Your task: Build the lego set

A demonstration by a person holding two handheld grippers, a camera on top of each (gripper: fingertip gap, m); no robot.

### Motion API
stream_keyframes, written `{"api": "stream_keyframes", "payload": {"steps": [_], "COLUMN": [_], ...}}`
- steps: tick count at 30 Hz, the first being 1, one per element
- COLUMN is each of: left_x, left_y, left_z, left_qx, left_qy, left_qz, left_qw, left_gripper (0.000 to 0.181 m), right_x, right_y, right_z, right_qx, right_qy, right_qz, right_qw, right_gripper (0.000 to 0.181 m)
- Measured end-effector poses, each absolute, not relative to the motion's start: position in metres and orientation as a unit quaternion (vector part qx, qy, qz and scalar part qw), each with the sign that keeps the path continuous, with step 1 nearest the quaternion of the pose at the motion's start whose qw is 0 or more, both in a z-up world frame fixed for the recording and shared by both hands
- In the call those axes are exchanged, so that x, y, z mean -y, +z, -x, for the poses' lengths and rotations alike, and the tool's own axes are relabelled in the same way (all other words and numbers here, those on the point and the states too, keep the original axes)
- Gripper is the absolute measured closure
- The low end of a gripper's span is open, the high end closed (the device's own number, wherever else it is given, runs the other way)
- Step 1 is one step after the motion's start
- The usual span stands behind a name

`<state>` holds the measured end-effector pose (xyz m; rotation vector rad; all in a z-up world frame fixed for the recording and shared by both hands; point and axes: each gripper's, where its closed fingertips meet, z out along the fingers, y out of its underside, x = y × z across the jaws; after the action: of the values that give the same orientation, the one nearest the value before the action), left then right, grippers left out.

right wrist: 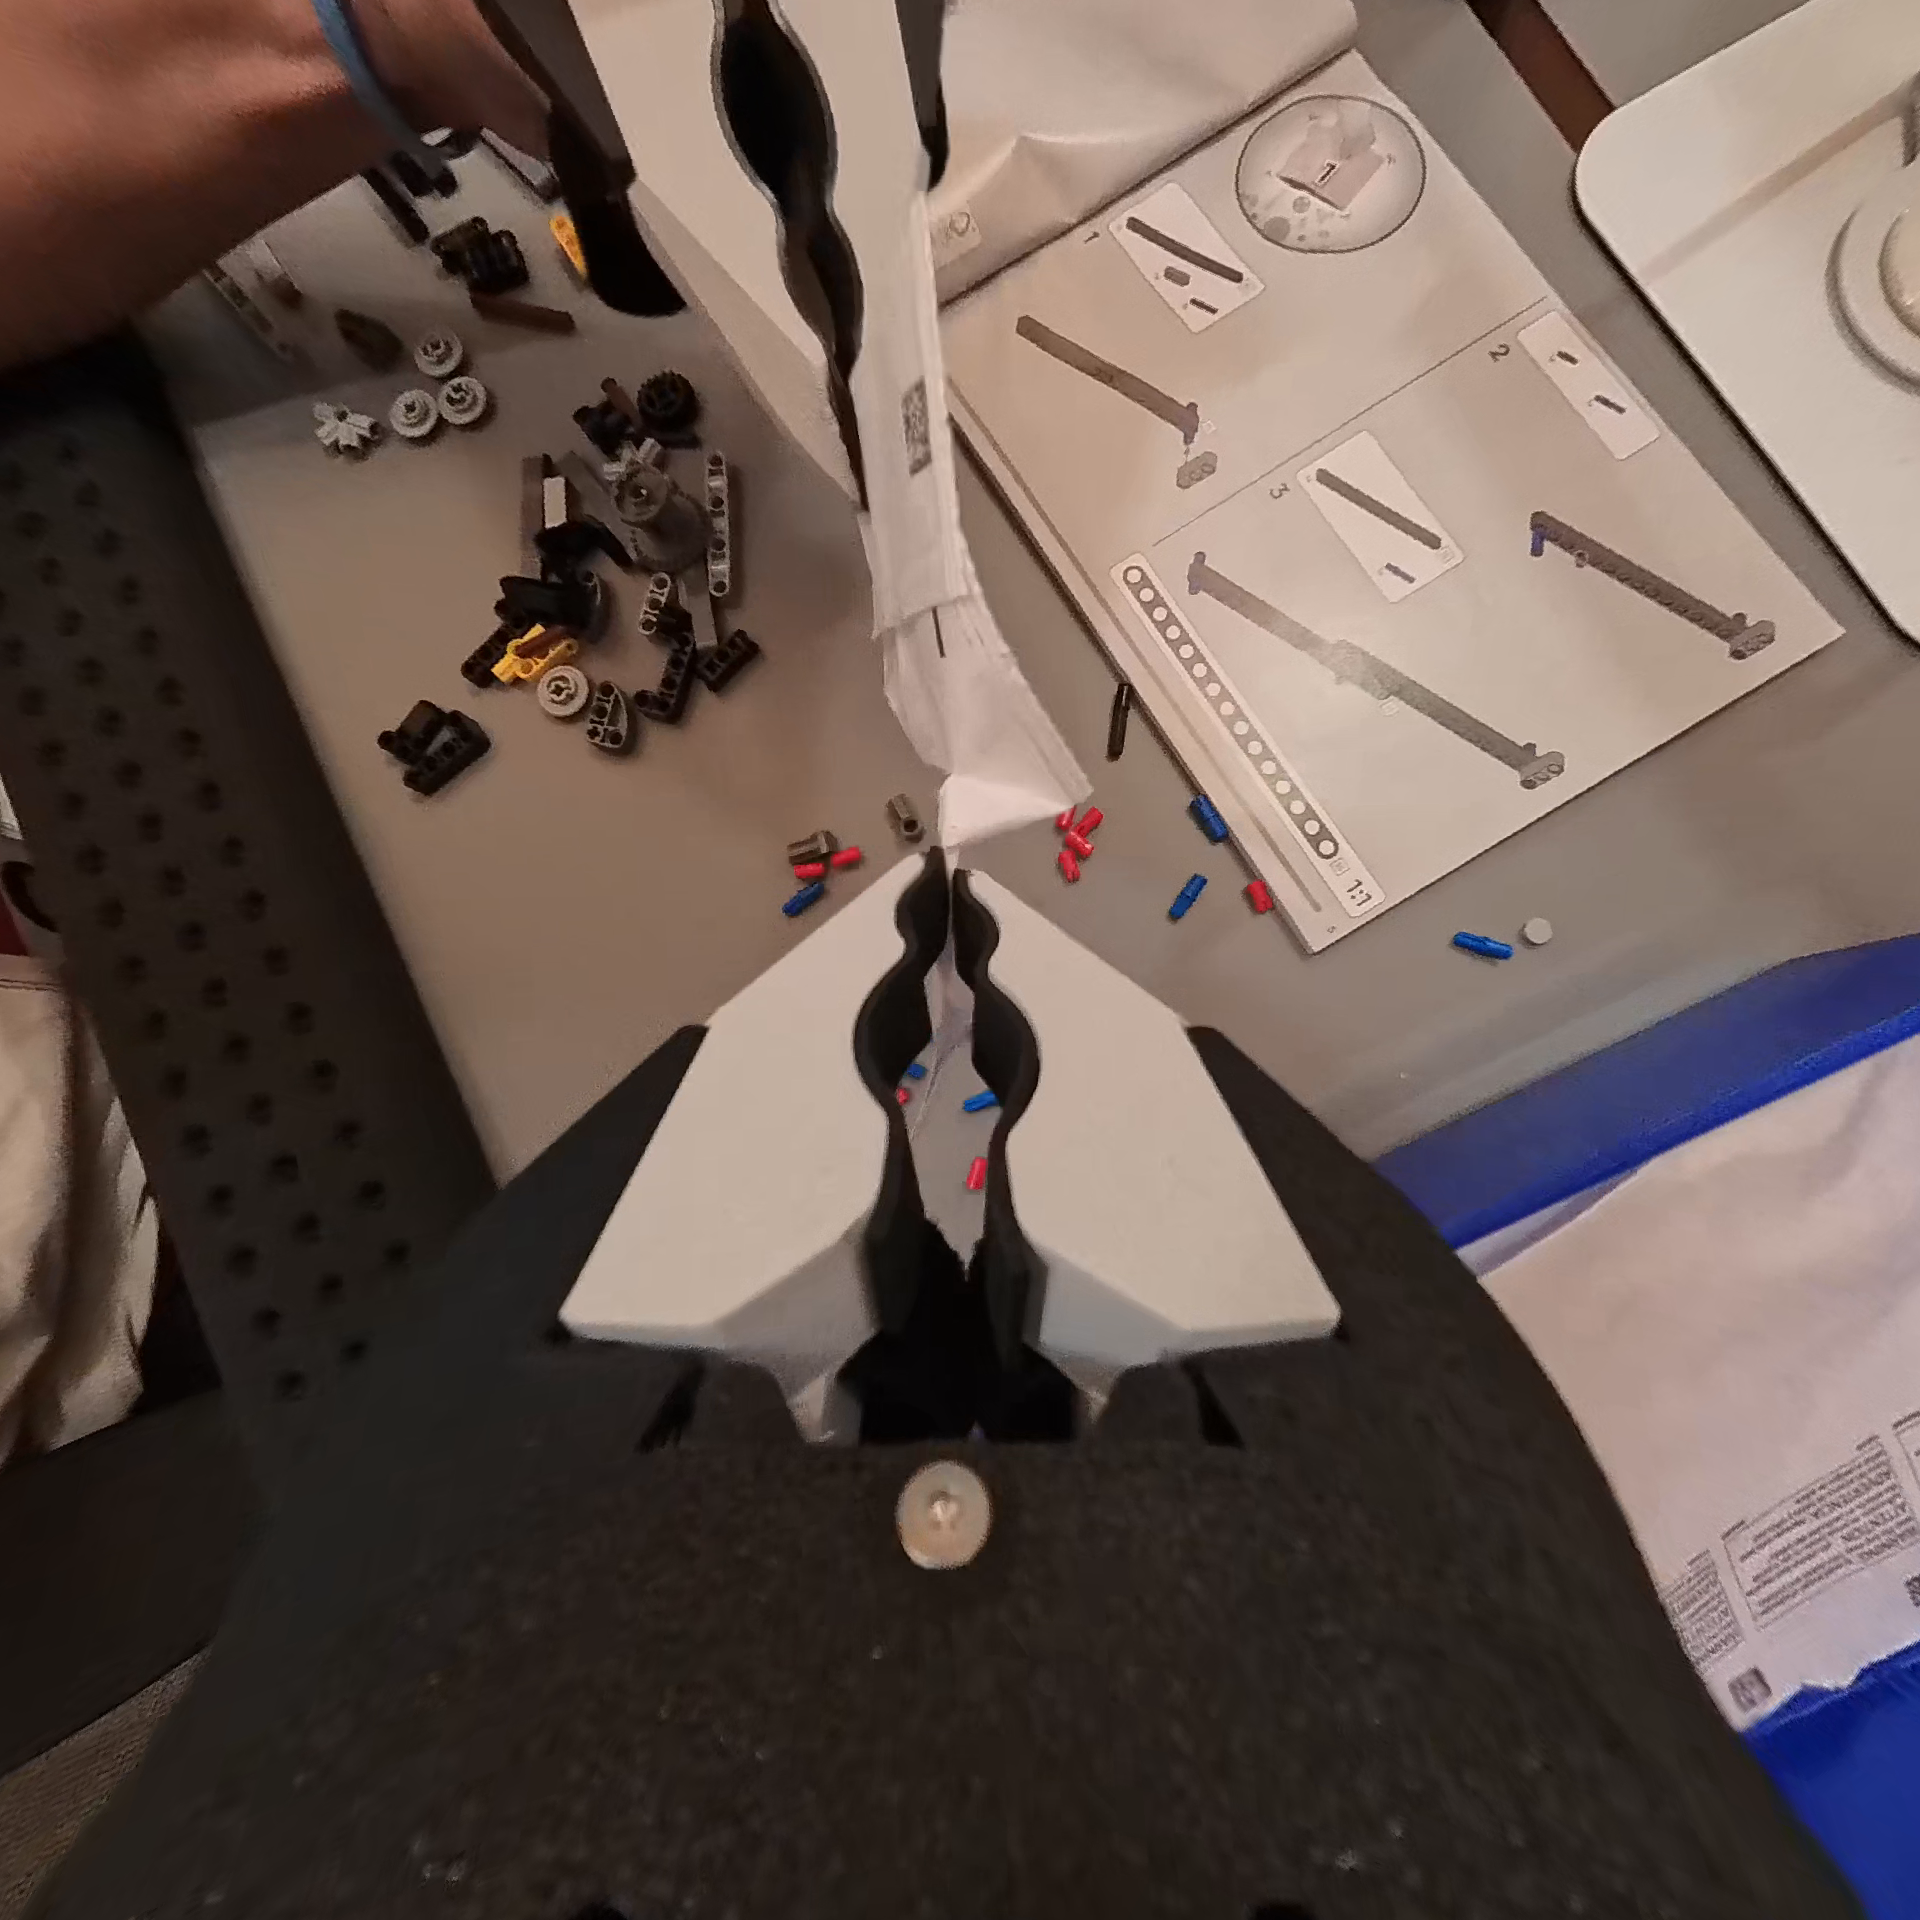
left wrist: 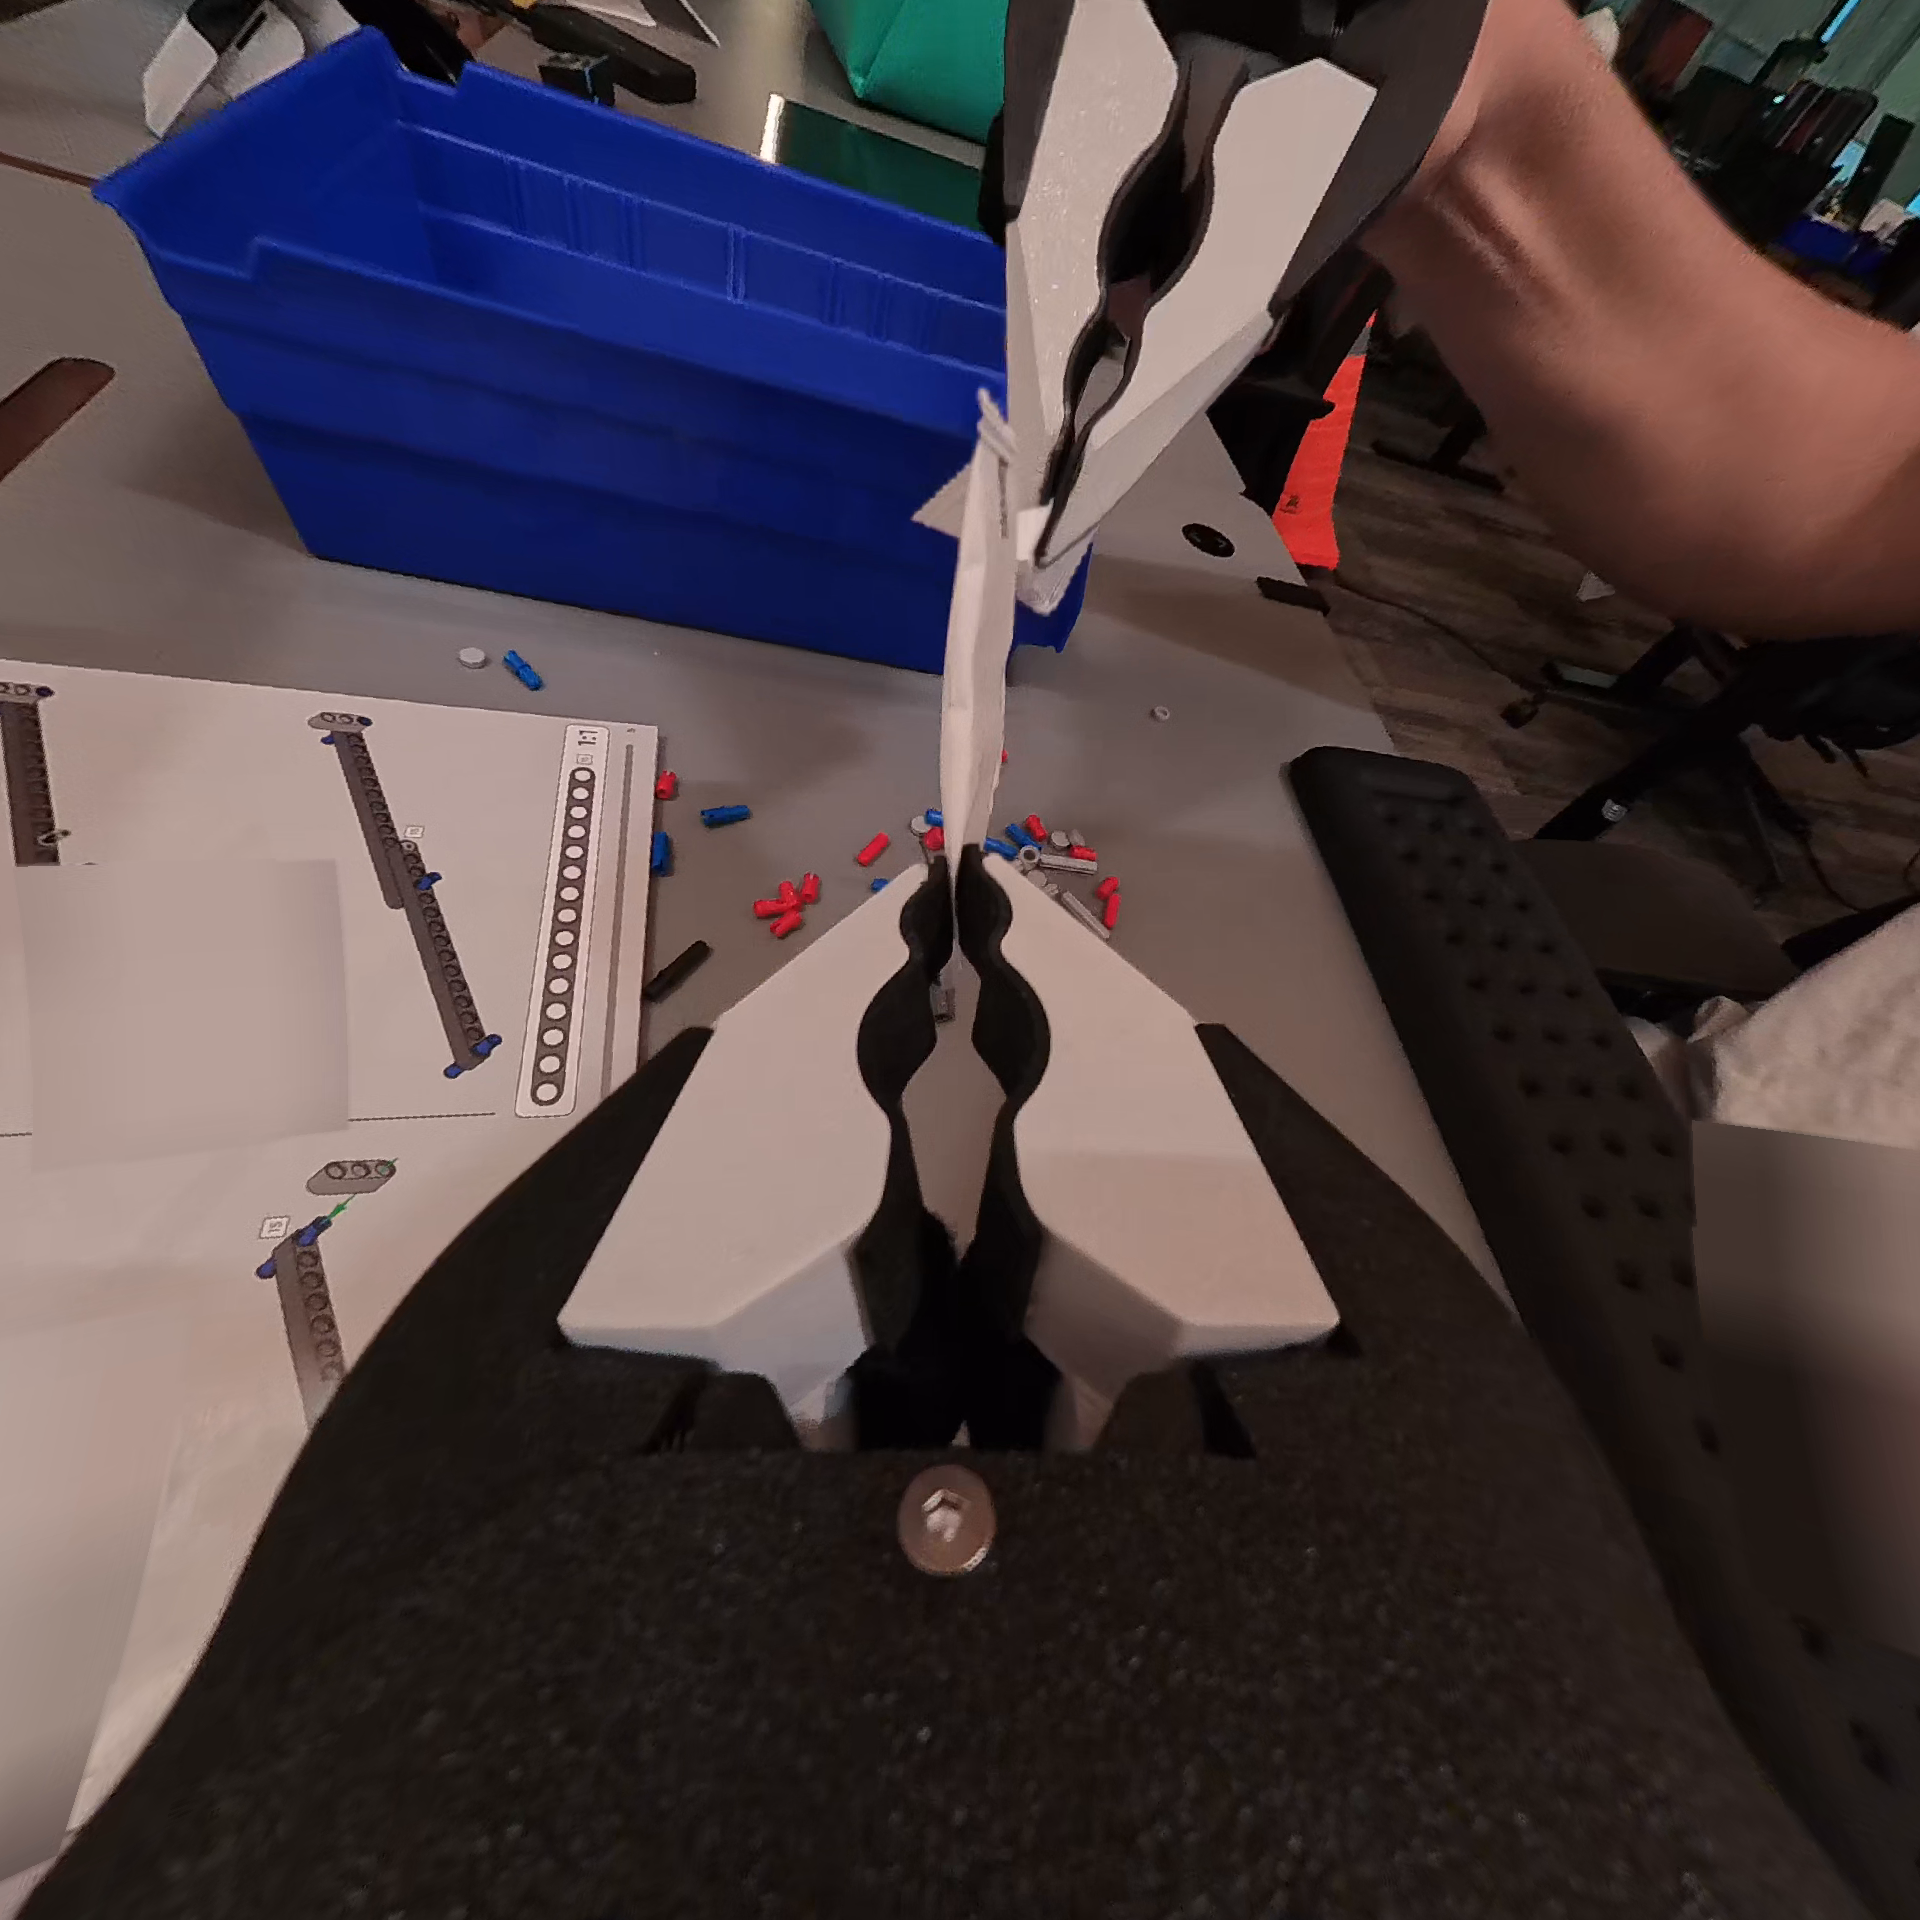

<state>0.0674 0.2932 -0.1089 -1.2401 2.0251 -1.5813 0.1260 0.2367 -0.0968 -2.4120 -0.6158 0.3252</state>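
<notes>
- Plainly white and crumpled, paper bag (left wrist: 977, 665) stretched taut between both tools, printed patch on one face, torn flap at one end.
- Pinched at its lower end by left hand-held gripper (left wrist: 954, 862), jaws pressed together on the paper; a small grey piece visible in the gap behind the tips.
- Clamped at the other end by right hand-held gripper (right wrist: 943, 864), jaws likewise closed on the paper.
- Held in the air above the counter (left wrist: 810, 686), over a scatter of red and blue pins (right wrist: 1076, 836).
- Lying open to one side, instruction booklet (right wrist: 1455, 540) showing long beam diagrams; a black pin (right wrist: 1118, 719) just beside its edge.
- Heaped farther off, black, grey and yellow parts (right wrist: 603, 582), with small grey wheels near them.
- Standing behind the bag, blue bin (left wrist: 582, 343), partly hidden by the bag and the far tool; printed white paper inside it in the right wrist view.
- Running along the counter edge, black perforated chair back (left wrist: 1538, 1039).
- Long axis of bag running from one tool's tips to the other's, rising steeply away from the left tool in its own view.
</notes>
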Motion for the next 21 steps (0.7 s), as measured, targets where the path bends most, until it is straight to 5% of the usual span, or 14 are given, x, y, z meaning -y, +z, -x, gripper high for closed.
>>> {"api": "stream_keyframes", "payload": {"steps": [5,8,13,19,21], "left_x": [-0.278,-0.271,-0.276,-0.265,-0.262], "left_y": [-0.108,-0.102,-0.084,-0.062,-0.065], "left_z": [-0.077,-0.082,-0.083,-0.075,-0.079], "left_qx": [-0.700,-0.691,-0.665,-0.642,-0.643], "left_qy": [-0.555,-0.565,-0.597,-0.647,-0.643], "left_qz": [0.426,0.424,0.415,0.381,0.384], "left_qw": [0.144,0.151,0.173,0.154,0.158], "left_gripper": [0.181,0.181,0.181,0.181,0.181], "right_x": [-0.244,-0.244,-0.248,-0.254,-0.254], "right_y": [-0.103,-0.097,-0.064,-0.027,-0.029], "right_z": [-0.124,-0.118,-0.134,-0.130,-0.126], "right_qx": [0.207,0.189,0.101,0.077,0.104], "right_qy": [0.125,0.169,0.254,0.335,0.311], "right_qz": [0.918,0.908,0.867,0.804,0.811], "right_qw": [0.313,0.335,0.416,0.485,0.484], "right_gripper": [0.178,0.140,0.132,0.142,0.181]}}
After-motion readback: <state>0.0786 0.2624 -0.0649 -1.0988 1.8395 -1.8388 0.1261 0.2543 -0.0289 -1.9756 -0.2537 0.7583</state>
